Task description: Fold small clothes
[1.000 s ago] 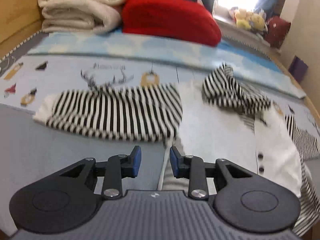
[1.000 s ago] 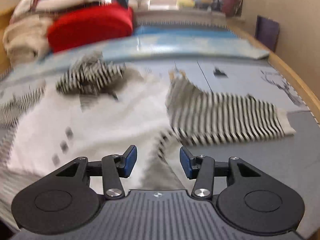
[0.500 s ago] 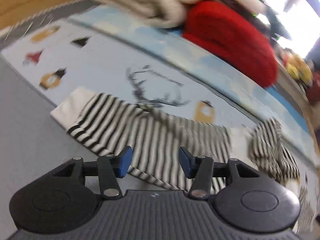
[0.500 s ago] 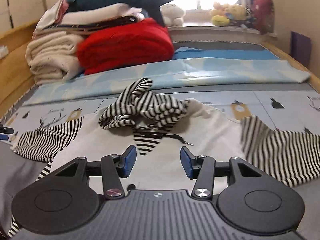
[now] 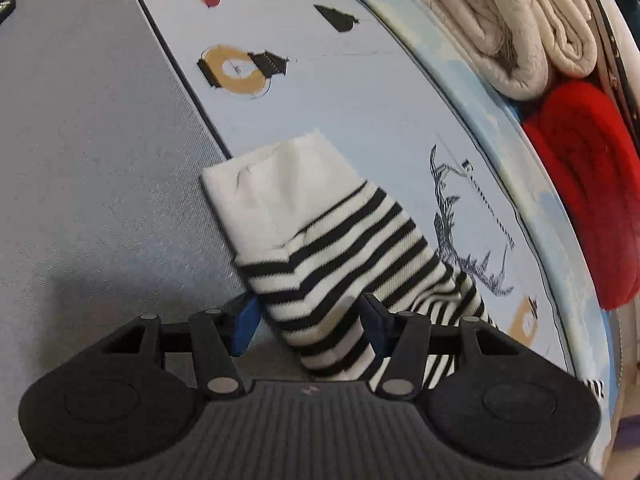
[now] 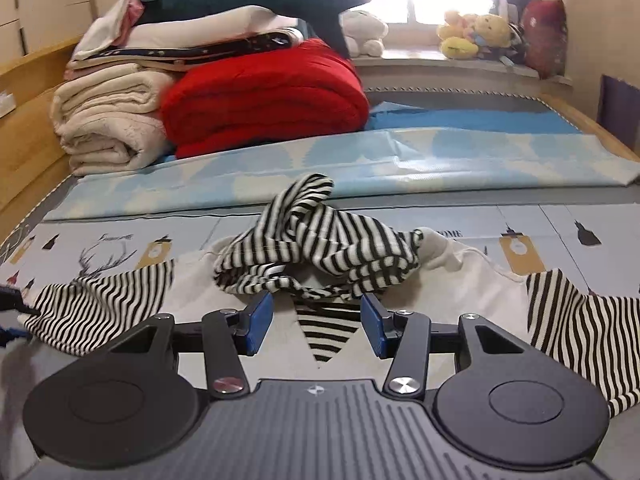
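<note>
A small white garment with black-and-white striped sleeves lies spread on the printed bed sheet (image 6: 120,240). Its left striped sleeve (image 5: 340,264), ending in a white cuff (image 5: 276,188), runs between the fingers of my left gripper (image 5: 308,324), which is open around it. In the right wrist view the same sleeve (image 6: 100,304) lies at the left. The bunched striped hood (image 6: 316,252) sits just beyond my right gripper (image 6: 316,324), which is open and empty over the white body (image 6: 460,280). The right sleeve (image 6: 580,328) lies at the right.
Folded cream blankets (image 6: 108,120) and a red quilt (image 6: 268,96) are stacked at the head of the bed, with a shark plush (image 6: 260,0) on top. Soft toys (image 6: 472,36) line the window sill. A wooden bed frame (image 6: 600,128) runs along the right.
My left gripper has swung left and down onto the left sleeve, which now lies between its open fingers. My right gripper has moved closer to the striped hood.
</note>
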Motion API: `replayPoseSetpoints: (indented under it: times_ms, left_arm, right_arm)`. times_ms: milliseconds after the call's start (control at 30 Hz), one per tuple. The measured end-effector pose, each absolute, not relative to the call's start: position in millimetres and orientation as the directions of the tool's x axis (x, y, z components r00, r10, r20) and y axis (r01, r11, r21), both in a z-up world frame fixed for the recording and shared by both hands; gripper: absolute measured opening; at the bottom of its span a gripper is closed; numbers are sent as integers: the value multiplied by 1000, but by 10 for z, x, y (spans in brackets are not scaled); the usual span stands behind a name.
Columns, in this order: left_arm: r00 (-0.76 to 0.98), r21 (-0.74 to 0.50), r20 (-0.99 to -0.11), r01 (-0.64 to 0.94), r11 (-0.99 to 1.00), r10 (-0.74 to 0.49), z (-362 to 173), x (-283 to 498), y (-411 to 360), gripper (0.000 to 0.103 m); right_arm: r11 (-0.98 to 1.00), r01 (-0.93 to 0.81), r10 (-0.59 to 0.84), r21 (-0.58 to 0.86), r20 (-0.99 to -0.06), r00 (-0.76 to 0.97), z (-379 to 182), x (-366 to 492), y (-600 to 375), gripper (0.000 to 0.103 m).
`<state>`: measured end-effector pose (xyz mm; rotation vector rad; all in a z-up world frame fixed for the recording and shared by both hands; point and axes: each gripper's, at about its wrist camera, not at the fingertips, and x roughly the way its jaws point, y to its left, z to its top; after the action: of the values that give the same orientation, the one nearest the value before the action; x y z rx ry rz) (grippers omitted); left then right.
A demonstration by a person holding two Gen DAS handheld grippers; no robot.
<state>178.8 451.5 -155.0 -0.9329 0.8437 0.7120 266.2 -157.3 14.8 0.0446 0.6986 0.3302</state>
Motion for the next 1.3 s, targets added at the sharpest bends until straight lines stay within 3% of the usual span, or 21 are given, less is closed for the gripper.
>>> replayPoseSetpoints:
  times_ms: [33,67,200,267,333,433,533,600,633,667,833,1000,1133,1233,1300]
  left_arm:
    - [481,-364,-858,-817,448,179,-1518,1836,4475,40]
    - [469,-332,-861,-812,481,197,-1465,1887,4405,4]
    - [500,-131,-774,-726,676,388,-989,2151,3876,4]
    - [624,-122,-685,-607,785,376,-643,2248,3427,4]
    - [739,-159,-619,-448,880,264,-375,2297,2927,4]
    - [832,-197,-554,-133,971,1,-170,2300,1996,4]
    - [775,-267,-571,137,954,-271,-257,2305,1098,5]
    - [682,-295,-608,280,914,-406,-394,2347,579,10]
    - [652,-295,-622,319,901,-434,-443,2360,408,20]
    - [637,-283,-636,333,899,-436,-469,2374,288,29]
    - [709,-306,-618,181,935,-339,-179,2458,596,29]
    - [677,-98,-735,-51,994,-38,156,2695,969,29]
    - [710,-165,-700,-62,984,-72,33,2518,1262,33]
    - [609,-88,-793,-127,988,8,-300,2594,1360,31]
    - [628,-91,-778,-133,987,12,-338,2670,1435,31]
  right_arm:
    - [950,-270,306,155,-626,717,138,2690,-1596,51]
    - [954,-251,295,161,-630,718,132,2727,-1626,51]
    - [966,-182,257,182,-640,724,107,2822,-1762,51]
    - [968,-147,245,203,-647,722,101,2848,-1830,51]
    - [966,-126,247,227,-650,719,98,2861,-1899,51]
    - [965,-110,243,239,-649,720,107,2850,-1976,51]
    - [965,-96,235,242,-649,724,108,2842,-2032,51]
    - [965,-84,232,250,-652,722,104,2845,-2063,51]
    - [964,-76,229,254,-654,721,97,2847,-2084,51]
    - [963,-68,228,260,-656,720,87,2853,-2107,51]
    - [956,-36,236,293,-684,690,-7,2918,-2213,51]
    - [945,31,240,326,-753,612,-180,3029,-2320,51]
    - [941,132,217,312,-853,475,-490,3082,-2355,51]
    - [932,206,210,299,-906,368,-735,3047,-2407,51]
    - [931,227,204,285,-924,324,-840,2998,-2431,51]
